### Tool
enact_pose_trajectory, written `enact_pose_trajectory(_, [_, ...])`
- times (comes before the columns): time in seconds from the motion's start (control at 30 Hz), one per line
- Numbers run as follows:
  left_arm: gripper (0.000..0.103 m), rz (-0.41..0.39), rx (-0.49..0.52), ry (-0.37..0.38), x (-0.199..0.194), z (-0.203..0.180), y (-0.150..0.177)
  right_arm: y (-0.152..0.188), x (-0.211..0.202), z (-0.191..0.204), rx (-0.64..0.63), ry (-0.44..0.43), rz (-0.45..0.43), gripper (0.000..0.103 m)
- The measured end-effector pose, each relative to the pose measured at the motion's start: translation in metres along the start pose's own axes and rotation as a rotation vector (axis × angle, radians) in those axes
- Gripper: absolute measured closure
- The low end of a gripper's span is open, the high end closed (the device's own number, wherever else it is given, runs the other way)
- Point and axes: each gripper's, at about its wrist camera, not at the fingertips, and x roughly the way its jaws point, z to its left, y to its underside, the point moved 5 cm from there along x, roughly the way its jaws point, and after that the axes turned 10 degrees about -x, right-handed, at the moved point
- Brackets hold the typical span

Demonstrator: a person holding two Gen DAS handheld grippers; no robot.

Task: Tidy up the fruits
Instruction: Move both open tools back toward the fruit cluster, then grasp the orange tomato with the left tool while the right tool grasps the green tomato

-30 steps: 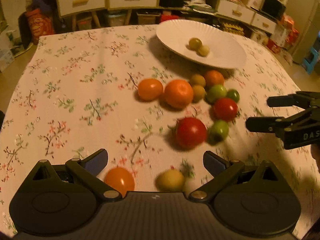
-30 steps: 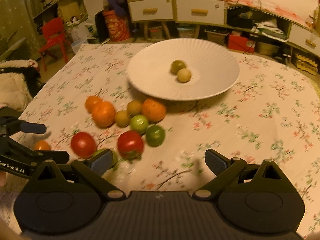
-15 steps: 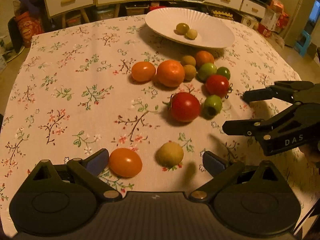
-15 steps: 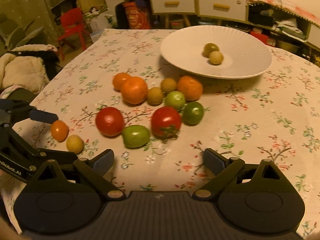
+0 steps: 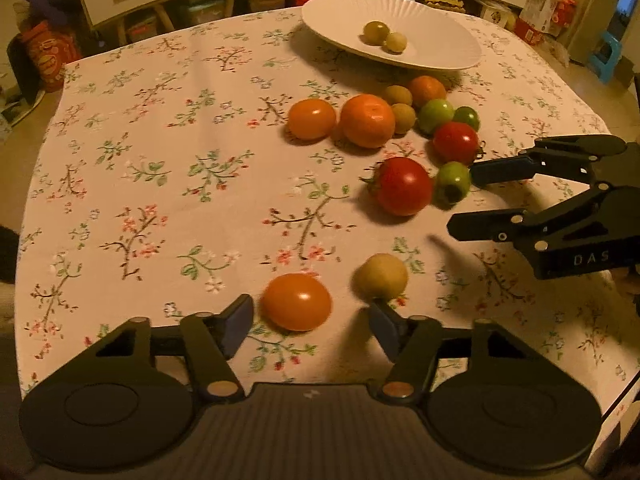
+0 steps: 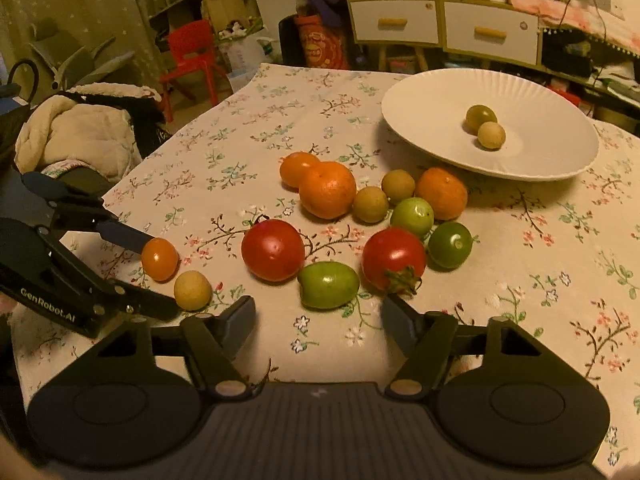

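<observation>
A white plate [image 5: 440, 20] at the table's far side holds a green fruit [image 5: 376, 32] and a pale round fruit [image 5: 396, 43]. Several fruits lie loose on the floral cloth. My left gripper [image 5: 312, 320] is open, with a small orange tomato [image 5: 297, 301] between its fingers and a pale yellow fruit [image 5: 382, 277] by the right finger. My right gripper [image 6: 318, 314] is open just before an oblong green tomato [image 6: 328, 285]; a red tomato [image 6: 394, 258] lies right of it. The right gripper shows in the left wrist view [image 5: 466, 200], the left in the right wrist view [image 6: 154, 272].
Oranges [image 5: 367, 120], red tomatoes [image 5: 404, 186], green tomatoes [image 5: 436, 115] and small brownish fruits [image 5: 402, 118] cluster before the plate. Drawers [image 6: 490, 36] and clutter stand beyond the table. A red chair [image 6: 188, 56] and a padded seat [image 6: 80, 136] stand at the left.
My left gripper has closed in on the small orange tomato, its fingers narrower. My right gripper has moved in toward the oblong green tomato, its fingers also narrower.
</observation>
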Motion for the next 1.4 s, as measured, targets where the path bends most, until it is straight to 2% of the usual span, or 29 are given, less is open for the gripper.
enact_pose_trajectory(0.07, [0.052,-0.003,-0.007,-0.007,0.000,0.002,-0.001,0.000,0.003,0.001,-0.004,0.000,0.000,0.046])
enact_pose_trajectory(0.4, [0.064,-0.022,-0.019,-0.023,0.000,0.005,-0.002,-0.003,0.008,0.005,-0.042,0.023,-0.020,0.055])
enact_pose_trajectory(0.57, [0.074,-0.030,-0.018,-0.026,0.000,0.004,-0.003,-0.004,0.008,0.003,-0.034,0.038,-0.029,0.064])
enact_pose_trajectory(0.67, [0.075,-0.033,-0.015,-0.030,0.000,0.003,-0.003,-0.004,0.008,0.003,-0.036,0.045,-0.028,0.071])
enact_pose_trajectory(1.07, [0.075,-0.055,-0.026,-0.034,-0.002,0.003,-0.008,-0.007,0.006,0.004,-0.040,0.037,-0.028,0.071])
enact_pose_trajectory(1.4, [0.076,-0.103,-0.049,-0.002,-0.011,-0.004,-0.026,-0.022,-0.008,0.002,-0.030,0.042,-0.055,0.071])
